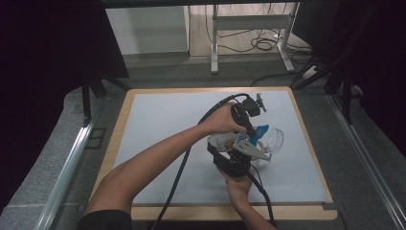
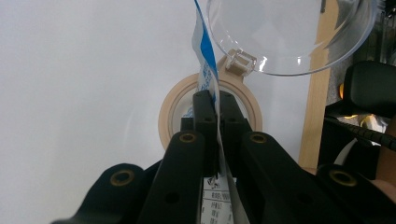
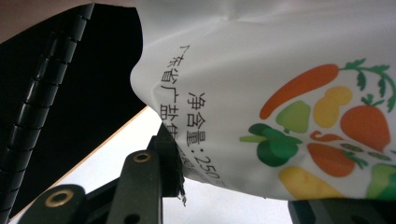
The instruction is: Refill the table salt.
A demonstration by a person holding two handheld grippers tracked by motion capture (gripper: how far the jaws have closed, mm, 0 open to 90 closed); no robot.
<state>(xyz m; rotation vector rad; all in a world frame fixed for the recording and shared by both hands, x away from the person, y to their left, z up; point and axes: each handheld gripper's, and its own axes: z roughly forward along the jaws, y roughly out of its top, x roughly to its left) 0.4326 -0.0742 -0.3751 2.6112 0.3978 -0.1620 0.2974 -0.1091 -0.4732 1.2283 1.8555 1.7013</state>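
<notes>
Pinching the white-and-blue pouch (image 2: 205, 65) by its thin edge, the left claw (image 2: 217, 109) is clamped tight; the right claw (image 1: 234, 160) grips its printed white body (image 3: 280, 70), bearing vegetable pictures and Chinese text. Pouch hangs above the jar (image 2: 210, 112), at the table's (image 1: 158, 124) three o'clock.

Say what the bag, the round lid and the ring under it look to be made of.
Bag: thin glossy plastic film, likely; it creases softly and carries printed text and vegetable pictures.
Lid: clear hard plastic, it seems; the mat shows through and its rim catches bright highlights.
Ring: matte beige, maybe wood or plastic; the look leaves it open.
</notes>
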